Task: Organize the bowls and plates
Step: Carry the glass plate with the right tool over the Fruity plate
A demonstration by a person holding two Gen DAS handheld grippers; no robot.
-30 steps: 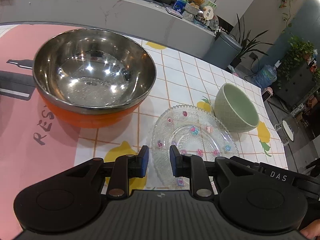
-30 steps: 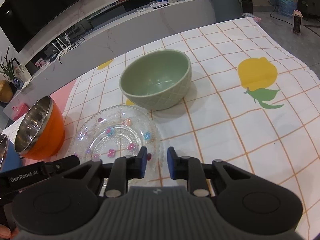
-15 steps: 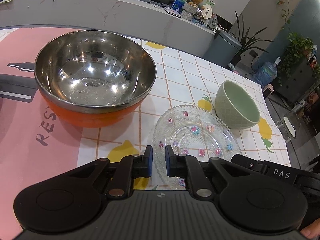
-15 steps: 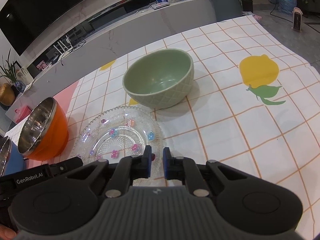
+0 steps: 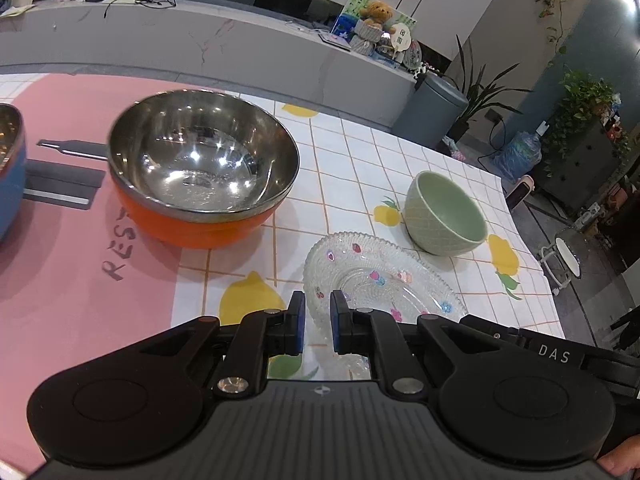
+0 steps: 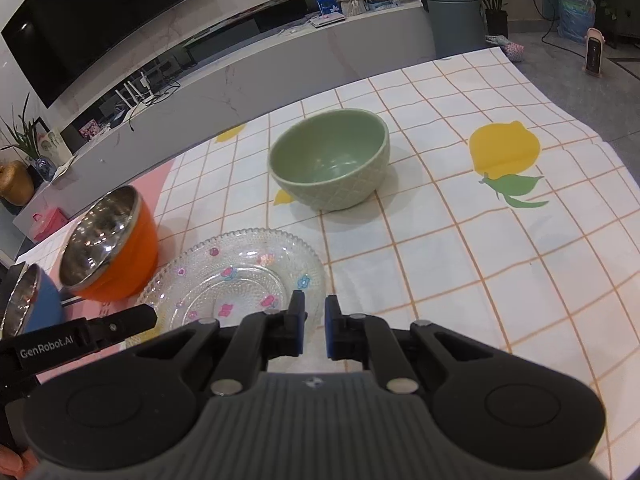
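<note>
Both grippers sit low over the near edge of the table, each looking forward along its fingers at the same glass plate (image 5: pixel 380 280). The left gripper (image 5: pixel 317 322) has its blue-padded fingers drawn close with a narrow gap between them, and the plate's near-left rim lies in that gap; whether the pads actually press the glass cannot be told. The right gripper (image 6: pixel 313 326) holds the same nearly closed stance at the plate's near-right rim (again, contact is unclear). In the left wrist view the plate appears tilted, though the fisheye makes this hard to judge.

The plate is round, clear, beaded at the edge and dotted with small coloured flowers, its hollow facing up. Beyond it to the right stands the green bowl (image 6: pixel 330 164), upright, mouth up, just apart from the plate's far rim. To the plate's left sits the orange bowl (image 5: pixel 204 168) with a steel lining, also upright and near the plate but not touching. Further left, a blue bowl (image 6: pixel 30 308) is cut off by the frame.

The tablecloth (image 6: pixel 460 260), white with orange grid lines and lemon prints, lies bare to the right of the green bowl as far as the table's right edge. A pink mat (image 5: pixel 60 280) lies under the orange bowl.
</note>
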